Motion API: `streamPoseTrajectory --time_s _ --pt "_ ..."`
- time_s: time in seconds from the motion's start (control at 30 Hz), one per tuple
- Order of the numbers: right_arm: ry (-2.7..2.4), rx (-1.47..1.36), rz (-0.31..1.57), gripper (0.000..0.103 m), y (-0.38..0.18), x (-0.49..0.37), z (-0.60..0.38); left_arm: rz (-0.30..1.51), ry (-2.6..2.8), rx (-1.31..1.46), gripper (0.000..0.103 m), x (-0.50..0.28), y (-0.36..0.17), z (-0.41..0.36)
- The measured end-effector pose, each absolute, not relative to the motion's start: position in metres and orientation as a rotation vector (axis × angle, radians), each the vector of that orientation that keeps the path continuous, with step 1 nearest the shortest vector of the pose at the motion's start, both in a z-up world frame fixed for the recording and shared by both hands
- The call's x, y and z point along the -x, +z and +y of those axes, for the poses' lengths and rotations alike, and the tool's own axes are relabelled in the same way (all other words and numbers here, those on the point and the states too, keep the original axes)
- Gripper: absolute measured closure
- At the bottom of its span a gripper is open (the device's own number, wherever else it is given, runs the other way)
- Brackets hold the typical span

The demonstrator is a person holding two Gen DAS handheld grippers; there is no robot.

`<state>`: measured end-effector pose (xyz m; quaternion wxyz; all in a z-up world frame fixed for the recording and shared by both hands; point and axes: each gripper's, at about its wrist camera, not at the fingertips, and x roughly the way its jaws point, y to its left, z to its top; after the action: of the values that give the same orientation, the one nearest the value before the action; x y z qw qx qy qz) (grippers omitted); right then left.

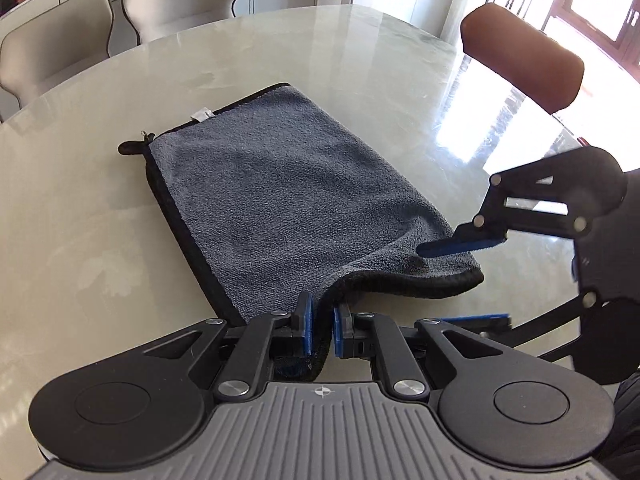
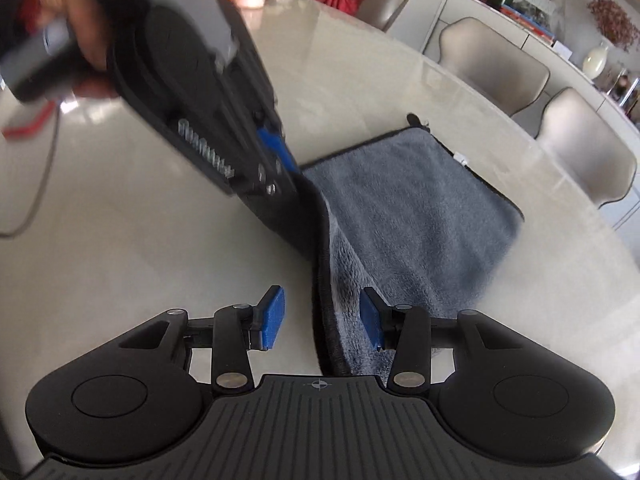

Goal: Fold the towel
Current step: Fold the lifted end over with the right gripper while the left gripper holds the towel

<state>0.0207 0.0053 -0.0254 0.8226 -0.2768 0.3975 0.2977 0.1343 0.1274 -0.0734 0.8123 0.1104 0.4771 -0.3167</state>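
Grey microfibre towel (image 1: 280, 184) lies folded on the marble counter (image 1: 100, 240). Left gripper (image 1: 322, 328) pinches its near corner; right gripper (image 2: 322, 320), half-open, straddles the near edge ungripped. Next: close, then fold again.

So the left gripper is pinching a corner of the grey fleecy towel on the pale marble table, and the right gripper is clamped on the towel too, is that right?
Not quite. The left gripper is pinching a corner of the grey fleecy towel on the pale marble table, but the right gripper is open, pads apart over the towel's edge, gripping nothing. The right wrist view shows this.
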Motion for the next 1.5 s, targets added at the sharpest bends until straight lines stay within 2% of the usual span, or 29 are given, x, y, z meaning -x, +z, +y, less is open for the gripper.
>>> streamPoseTrajectory --time_s 0.2,0.23,0.3,0.57,0.93,1.5 --pt "0.574 0.607 0.867 0.064 -0.035 -0.019 0.006 1.022 -0.678 -0.22 0.094 -0.137 -0.071 0.128" --pt "0.562 0.608 0.869 0.066 -0.036 -0.019 0.006 1.021 -0.679 -0.22 0.094 -0.137 -0.071 0.128" --pt "0.547 0.601 0.878 0.08 -0.037 -0.02 0.003 1.023 -0.681 -0.228 0.093 -0.137 -0.071 0.128" --pt "0.582 0.589 0.899 0.091 -0.016 -0.026 -0.01 1.01 -0.73 -0.381 0.091 -0.125 -0.072 0.121" --pt "0.581 0.651 0.807 0.092 0.016 -0.068 -0.017 0.915 -0.714 -0.473 0.091 -0.15 -0.05 0.114" --pt "0.553 0.692 0.726 0.092 0.021 -0.169 -0.025 0.826 -0.652 -0.462 0.091 -0.242 -0.036 0.11"
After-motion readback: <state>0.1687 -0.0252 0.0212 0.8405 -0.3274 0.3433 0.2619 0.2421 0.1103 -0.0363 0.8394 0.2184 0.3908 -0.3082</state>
